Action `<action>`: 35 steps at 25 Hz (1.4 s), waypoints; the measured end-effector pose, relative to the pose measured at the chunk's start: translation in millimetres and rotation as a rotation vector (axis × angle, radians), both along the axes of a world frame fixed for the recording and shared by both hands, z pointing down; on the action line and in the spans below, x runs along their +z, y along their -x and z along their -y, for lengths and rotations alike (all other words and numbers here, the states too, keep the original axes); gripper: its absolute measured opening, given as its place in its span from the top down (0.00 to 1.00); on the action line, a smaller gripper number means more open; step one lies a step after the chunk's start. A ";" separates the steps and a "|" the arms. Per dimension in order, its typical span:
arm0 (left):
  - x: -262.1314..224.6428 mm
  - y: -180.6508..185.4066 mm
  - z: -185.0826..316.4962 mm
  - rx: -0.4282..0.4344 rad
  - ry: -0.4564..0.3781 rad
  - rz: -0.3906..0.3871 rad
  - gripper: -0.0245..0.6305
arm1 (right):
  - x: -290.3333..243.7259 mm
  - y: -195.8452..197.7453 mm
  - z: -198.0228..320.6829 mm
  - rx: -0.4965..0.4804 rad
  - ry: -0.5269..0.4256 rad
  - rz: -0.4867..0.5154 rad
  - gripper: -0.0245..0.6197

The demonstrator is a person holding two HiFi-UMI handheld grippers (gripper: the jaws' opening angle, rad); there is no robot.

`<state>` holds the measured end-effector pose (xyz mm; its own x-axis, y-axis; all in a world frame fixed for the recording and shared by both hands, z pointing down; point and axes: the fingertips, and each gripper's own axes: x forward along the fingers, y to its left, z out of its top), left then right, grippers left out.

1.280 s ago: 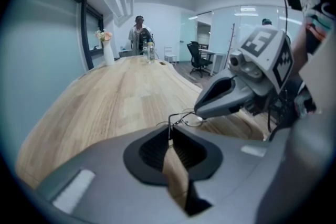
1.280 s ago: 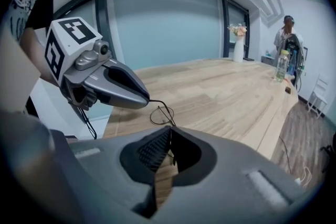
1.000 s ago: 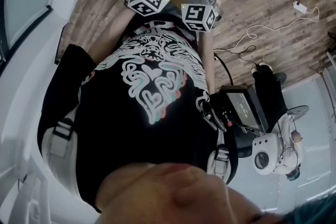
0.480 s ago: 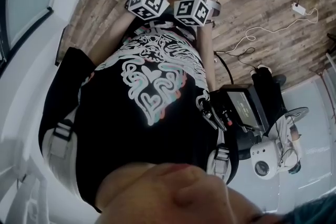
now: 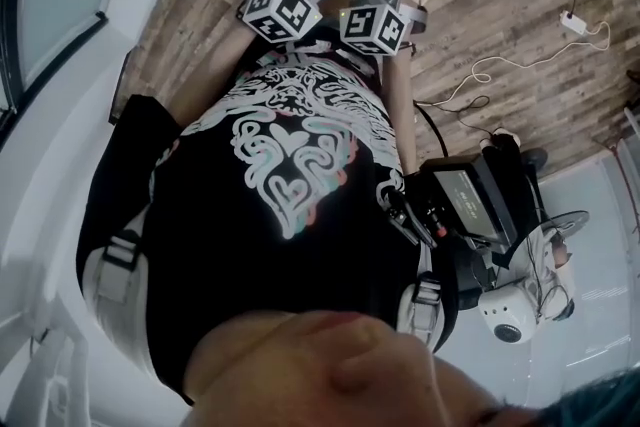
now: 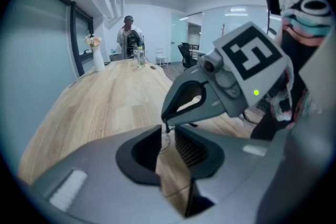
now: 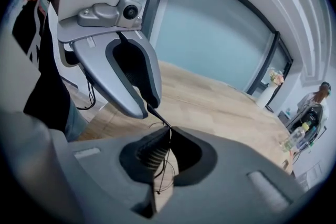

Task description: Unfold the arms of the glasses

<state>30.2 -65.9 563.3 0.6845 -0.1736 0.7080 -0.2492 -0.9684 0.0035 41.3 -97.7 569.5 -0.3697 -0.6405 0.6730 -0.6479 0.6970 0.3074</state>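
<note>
Close in front of the person's black printed shirt (image 5: 290, 155), both tools are raised and brought tip to tip, because the glasses (image 7: 165, 161) are thin wire and need a hold on each side to be worked. They are held up in the air between the tools, above the near edge of the counter (image 6: 121, 97), not resting on it. The right tool (image 7: 169, 132) is pressed together on the wire frame. It acts as the anchor, and part of the frame hangs down through the gap behind its pads. The left tool (image 6: 167, 136) meets it head-on from the left. Its jaws have just been opening and now stand slightly spread, with the thin dark arm (image 7: 158, 116) of the glasses in the gap between them, not visibly clamped. I judge that this loosening lets the arm swing or gives room for a fresh grip, so the unfolding looks under way, not finished. Both tools point downward at a slant, which keeps the work where the person can see it. Beyond them the pale wooden counter runs on bare. At its far end stand a vase of flowers (image 6: 97, 55) and another person (image 6: 127, 34).
</note>
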 end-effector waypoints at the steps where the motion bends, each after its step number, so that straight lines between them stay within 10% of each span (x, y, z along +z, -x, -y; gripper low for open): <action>1: -2.7 4.9 0.1 0.007 -0.010 0.002 0.88 | -1.9 0.4 -1.4 -0.001 0.000 0.021 0.95; 12: 12.2 9.3 28.9 0.228 0.023 -0.009 0.82 | -14.6 -4.5 4.4 0.002 -0.020 0.213 0.95; 35: 69.9 -16.4 26.2 0.843 -0.109 0.344 0.82 | -15.5 -0.2 -2.4 -0.060 -0.017 0.352 0.95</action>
